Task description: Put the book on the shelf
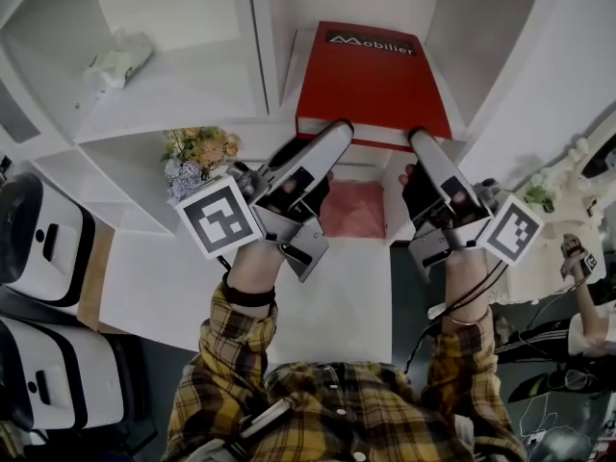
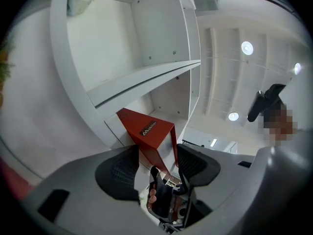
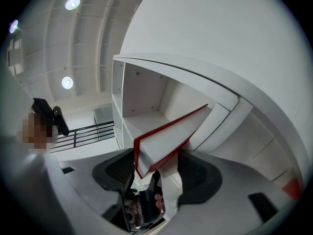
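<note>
the red book (image 1: 371, 77) lies flat in an open compartment of the white shelf (image 1: 192, 99), its cover with white lettering facing up and its near edge at the compartment's front lip. the left claw (image 2: 157, 155) is spread around the book's near left corner, and the corner sits between its pads with no clear squeeze. the right claw (image 3: 156, 163) is spread as wide as it goes, with the book's near right corner between its pads but not pinched. a bunch of flowers (image 1: 200, 152) stands in the compartment down to the left. a pink cloth (image 1: 351, 210) lies just below the book. the person wears yellow plaid sleeves (image 1: 217, 354).
</note>
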A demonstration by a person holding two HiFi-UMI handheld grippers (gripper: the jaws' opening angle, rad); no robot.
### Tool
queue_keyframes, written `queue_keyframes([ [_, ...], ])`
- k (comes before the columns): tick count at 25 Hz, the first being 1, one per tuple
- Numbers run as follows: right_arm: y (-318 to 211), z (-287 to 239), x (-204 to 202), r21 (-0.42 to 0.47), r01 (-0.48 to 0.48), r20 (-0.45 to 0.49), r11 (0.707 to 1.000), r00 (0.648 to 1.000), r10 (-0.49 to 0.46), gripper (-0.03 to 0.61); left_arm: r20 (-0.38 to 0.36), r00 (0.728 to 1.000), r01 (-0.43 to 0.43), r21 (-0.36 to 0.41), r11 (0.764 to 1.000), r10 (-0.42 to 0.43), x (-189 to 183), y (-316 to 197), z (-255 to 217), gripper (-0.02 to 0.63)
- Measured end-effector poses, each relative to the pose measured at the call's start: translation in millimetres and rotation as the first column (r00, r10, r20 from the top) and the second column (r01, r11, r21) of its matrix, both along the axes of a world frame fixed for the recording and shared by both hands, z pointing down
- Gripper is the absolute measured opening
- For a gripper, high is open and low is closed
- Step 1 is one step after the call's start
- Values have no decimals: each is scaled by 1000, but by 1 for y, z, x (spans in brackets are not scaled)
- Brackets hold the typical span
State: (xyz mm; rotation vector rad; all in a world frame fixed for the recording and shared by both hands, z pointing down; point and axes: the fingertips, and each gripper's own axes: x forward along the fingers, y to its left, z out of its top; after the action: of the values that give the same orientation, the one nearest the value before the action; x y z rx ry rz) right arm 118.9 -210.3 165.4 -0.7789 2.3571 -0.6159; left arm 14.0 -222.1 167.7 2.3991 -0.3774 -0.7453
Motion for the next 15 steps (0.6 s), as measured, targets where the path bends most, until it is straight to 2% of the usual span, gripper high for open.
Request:
queue_keyframes([
  [6,-2,0,-1,-1,-21,8,1000,1000,21,279,-6,999,48,-14,999,-48,-9,-2,3,240],
  [8,-2,0,0,-6,-26,11,1000,1000,26,275,1,998,66,-14,998,-66,-10,-4,4,186],
  [15,-3,2,2,-19,-47,5,999,999,47,272,-10,996,86,-30,996,-87,-8,-8,5,177],
])
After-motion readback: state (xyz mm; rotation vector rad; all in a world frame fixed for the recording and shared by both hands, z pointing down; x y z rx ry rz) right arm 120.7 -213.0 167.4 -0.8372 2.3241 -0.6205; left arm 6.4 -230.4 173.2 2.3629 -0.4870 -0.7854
